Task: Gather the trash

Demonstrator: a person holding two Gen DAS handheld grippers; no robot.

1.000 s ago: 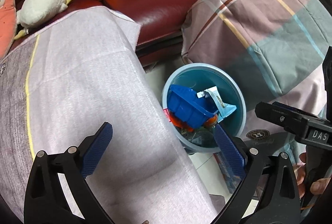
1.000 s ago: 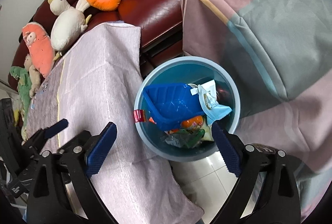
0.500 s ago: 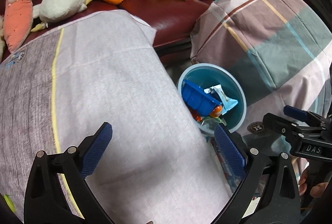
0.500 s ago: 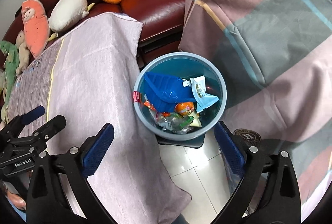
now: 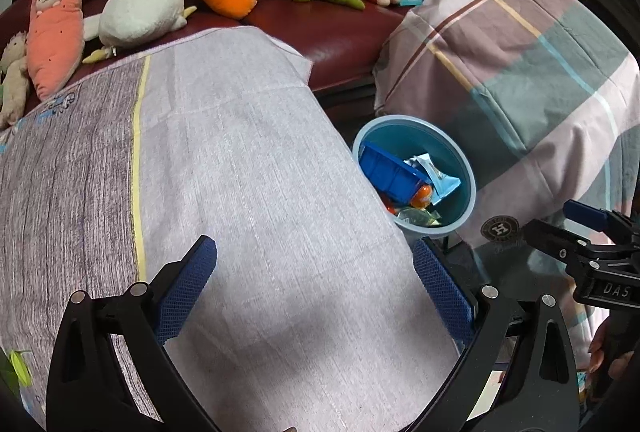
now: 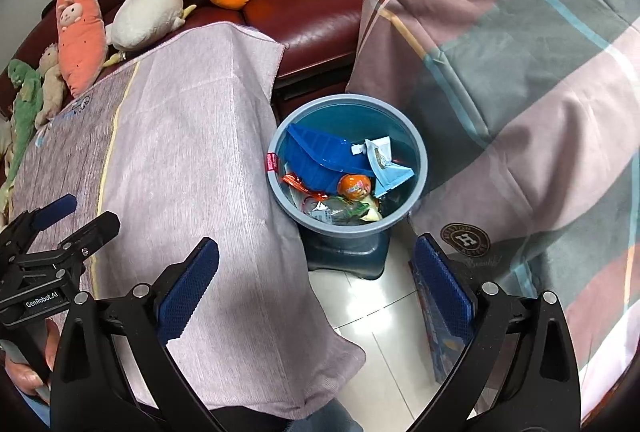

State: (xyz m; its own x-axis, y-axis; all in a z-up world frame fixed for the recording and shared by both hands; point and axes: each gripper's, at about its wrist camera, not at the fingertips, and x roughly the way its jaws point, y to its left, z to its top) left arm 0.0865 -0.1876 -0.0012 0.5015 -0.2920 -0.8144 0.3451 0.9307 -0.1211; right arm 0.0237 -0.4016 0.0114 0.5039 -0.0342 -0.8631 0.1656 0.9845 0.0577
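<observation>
Blue round plastic waste bin (image 6: 347,168) on the tiled floor between the cloth-draped desk (image 5: 248,192) and a plaid-covered seat (image 6: 520,64); contents: stiff blue plastic tray (image 6: 326,156), pale blue foil sachet (image 6: 386,162), orange foil-wrapped ball (image 6: 354,186), crumpled clear wrappers. All judged light; films slippery and crushable, best pinched at an edge or fold. Right claw (image 6: 316,282) empty, its jaws, just opened further, spread wide, angled steeply down over bin and desk edge. Left claw (image 5: 316,286) likewise wide and empty above the desk cloth.
</observation>
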